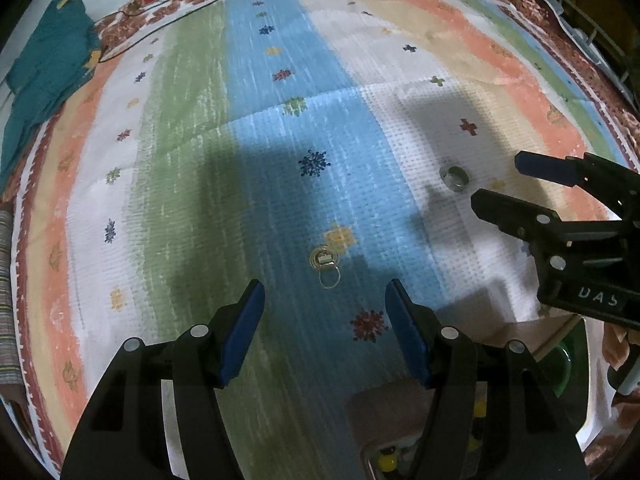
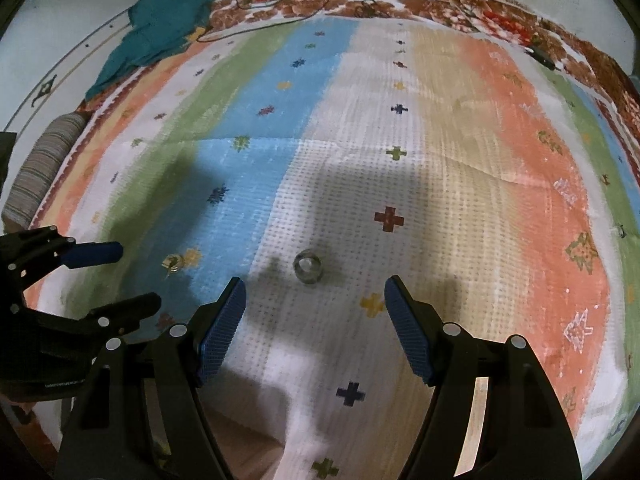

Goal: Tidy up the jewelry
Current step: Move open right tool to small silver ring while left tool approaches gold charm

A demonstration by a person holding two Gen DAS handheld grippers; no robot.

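A small gold earring with a hoop (image 1: 325, 265) lies on the blue stripe of the striped cloth (image 1: 192, 152), just ahead of my open left gripper (image 1: 325, 294). It also shows in the right wrist view (image 2: 172, 263). A silver ring band (image 2: 308, 267) lies on the white stripe just ahead of my open right gripper (image 2: 316, 294); it shows in the left wrist view (image 1: 454, 178) too. The right gripper (image 1: 496, 182) appears at the right of the left wrist view. The left gripper (image 2: 120, 276) appears at the left of the right wrist view. Both are empty.
A teal cloth (image 1: 44, 68) lies at the far left edge of the bed. A thin dark cable (image 2: 280, 12) runs across the floral border at the back. A box with small yellow items (image 1: 400, 452) and a green rim (image 1: 566, 364) sit near the lower right.
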